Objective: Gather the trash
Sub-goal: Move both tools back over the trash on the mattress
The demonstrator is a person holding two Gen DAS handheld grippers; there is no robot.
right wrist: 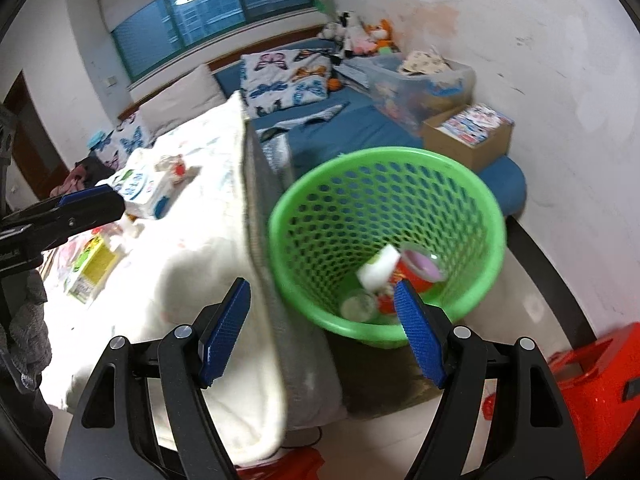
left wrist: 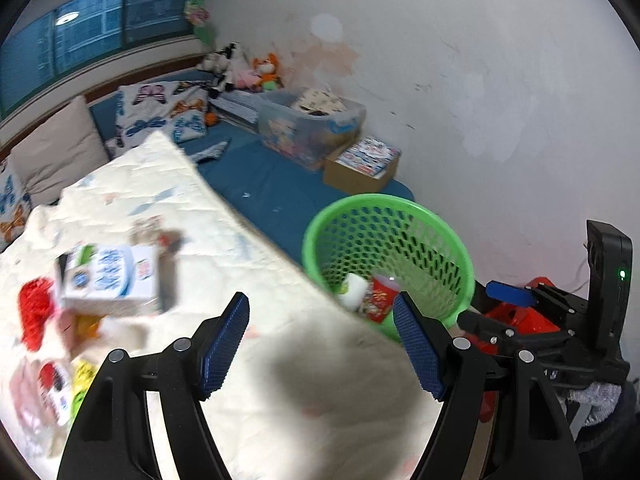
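The green perforated basket (right wrist: 386, 240) stands on the floor just beside the bed's corner. In it lie a white block (right wrist: 378, 268), a red cup (right wrist: 416, 272) with a pale lid and a small clear round lid (right wrist: 358, 306); all are blurred, so the print on them cannot be read. More trash lies on the cream quilt (left wrist: 192, 200): a white and blue carton (left wrist: 110, 276), a red crumpled piece (left wrist: 34, 312) at its left, a yellow-green small carton (right wrist: 92, 268), and more scraps at the lower left, too smeared to tell.

The left claw (left wrist: 320, 344) is released, its blue pads spread wide over the quilt's corner with nothing between them. The right claw (right wrist: 322, 332) is likewise released and empty, hanging over the quilt's grey edge and the basket's near rim.

The quilt's edge drops steeply beside the basket, nearly touching its rim. The basket's mouth is open above. A white wall (left wrist: 480, 80) closes the far side.

Behind on the blue mattress (left wrist: 260, 176) sit a clear storage bin (left wrist: 312, 128), a cardboard box (left wrist: 360, 164) of printed packets, butterfly pillows (left wrist: 160, 116) and plush toys (left wrist: 244, 68). A red plastic thing (right wrist: 592, 392) stands on the floor at the right.
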